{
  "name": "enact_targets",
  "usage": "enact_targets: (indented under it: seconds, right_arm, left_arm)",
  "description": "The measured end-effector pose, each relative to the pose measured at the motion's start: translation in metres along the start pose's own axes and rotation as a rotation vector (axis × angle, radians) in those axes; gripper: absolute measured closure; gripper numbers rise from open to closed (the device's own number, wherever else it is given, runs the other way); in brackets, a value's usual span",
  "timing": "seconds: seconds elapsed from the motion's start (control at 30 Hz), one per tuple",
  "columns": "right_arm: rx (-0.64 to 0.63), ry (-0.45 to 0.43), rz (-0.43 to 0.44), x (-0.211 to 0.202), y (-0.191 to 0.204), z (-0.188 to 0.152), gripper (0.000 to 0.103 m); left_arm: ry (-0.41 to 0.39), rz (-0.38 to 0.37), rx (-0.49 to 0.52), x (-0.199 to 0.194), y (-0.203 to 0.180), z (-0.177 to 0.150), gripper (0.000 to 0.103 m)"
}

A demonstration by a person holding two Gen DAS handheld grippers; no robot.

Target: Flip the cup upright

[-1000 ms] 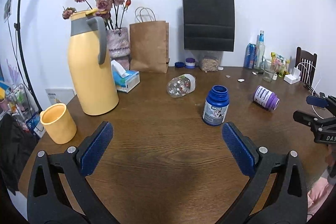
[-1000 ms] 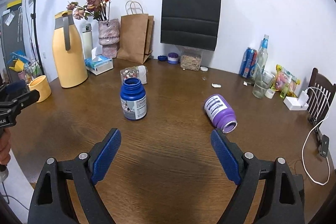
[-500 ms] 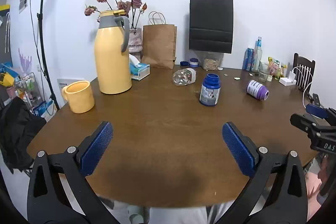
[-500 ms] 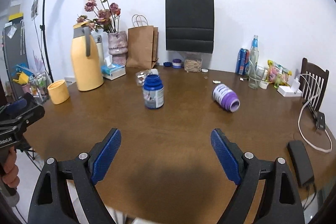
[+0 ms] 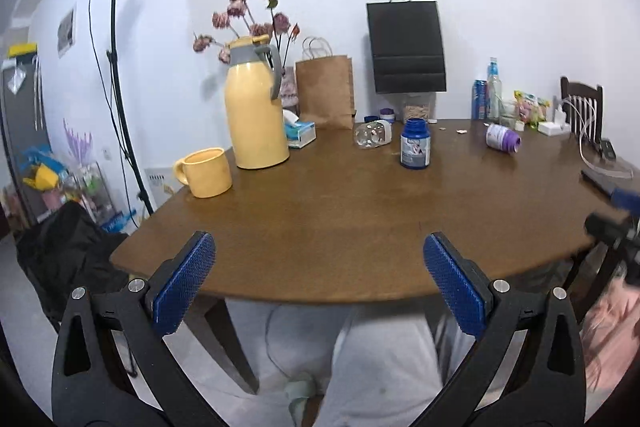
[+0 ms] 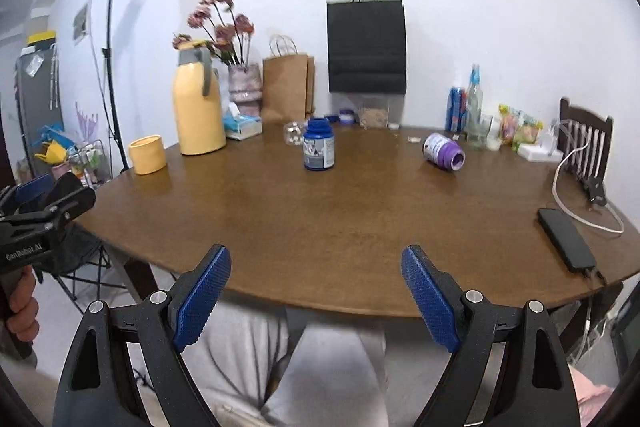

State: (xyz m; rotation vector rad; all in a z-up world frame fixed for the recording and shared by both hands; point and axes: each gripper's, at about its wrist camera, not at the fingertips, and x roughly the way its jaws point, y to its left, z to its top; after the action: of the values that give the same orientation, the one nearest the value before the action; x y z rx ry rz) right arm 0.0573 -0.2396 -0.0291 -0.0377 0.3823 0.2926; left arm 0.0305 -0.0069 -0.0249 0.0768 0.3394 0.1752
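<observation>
A yellow mug (image 5: 206,171) stands mouth-up near the table's left edge, beside a tall yellow thermos (image 5: 255,107); the right wrist view shows the mug (image 6: 147,154) too. A clear patterned cup (image 5: 373,133) lies on its side at mid-table, behind an upright blue bottle (image 5: 415,143). A purple bottle (image 5: 502,139) lies on its side to the right. My left gripper (image 5: 318,247) hangs open and empty off the table's near edge. My right gripper (image 6: 316,259) is likewise open and empty, back from that edge.
The round wooden table (image 6: 340,211) carries a tissue box (image 5: 301,133), brown and black paper bags, a flower vase, drinks and snacks at the far right, and a phone with a cable (image 6: 566,239). A light stand (image 5: 116,67) and a chair (image 6: 586,135) flank it. A person's legs show below.
Both grippers have drawn back from over the table to beyond its near edge, so everything on it looks smaller and farther. Nothing on the table has moved.
</observation>
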Motion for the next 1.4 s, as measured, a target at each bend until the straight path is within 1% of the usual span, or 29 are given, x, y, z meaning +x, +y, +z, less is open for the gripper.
enact_targets:
  seconds: [0.07,0.1,0.17,0.23,0.37,0.5,0.7,1.0,1.4]
  right_arm:
    - [0.013,-0.029,0.032,-0.015,0.001,-0.010,0.012]
    - [0.007,-0.035,0.030,-0.018,0.001,-0.012,0.012]
    - [-0.013,-0.049,0.018,-0.024,0.005,-0.015,0.012]
    - [-0.016,-0.049,0.022,-0.022,0.005,-0.013,0.012]
    - [-0.016,-0.034,0.027,-0.017,0.008,-0.012,0.012]
    - [-0.019,-0.041,0.027,-0.017,0.009,-0.012,0.012]
    - [-0.017,-0.051,0.031,-0.019,0.009,-0.014,0.012]
    - [0.007,-0.040,0.039,-0.017,0.003,-0.014,0.012]
    - [0.005,-0.040,0.038,-0.016,0.002,-0.013,0.012]
  left_arm:
    - [-0.023,-0.037,0.010,-0.010,-0.002,-0.010,0.000]
    - [-0.039,-0.039,0.006,-0.014,-0.003,-0.012,0.000]
    - [-0.103,-0.042,-0.013,-0.025,-0.001,-0.009,0.000]
    - [-0.132,-0.044,-0.036,-0.029,0.001,-0.008,0.000]
    - [-0.125,-0.050,-0.056,-0.028,0.005,-0.008,0.000]
    - [-0.127,-0.050,-0.065,-0.029,0.006,-0.010,0.000]
    - [-0.131,-0.054,-0.064,-0.032,0.005,-0.012,0.000]
    - [-0.135,-0.056,-0.060,-0.034,0.003,-0.014,0.000]
    - [-0.143,-0.054,-0.053,-0.036,0.003,-0.013,0.000]
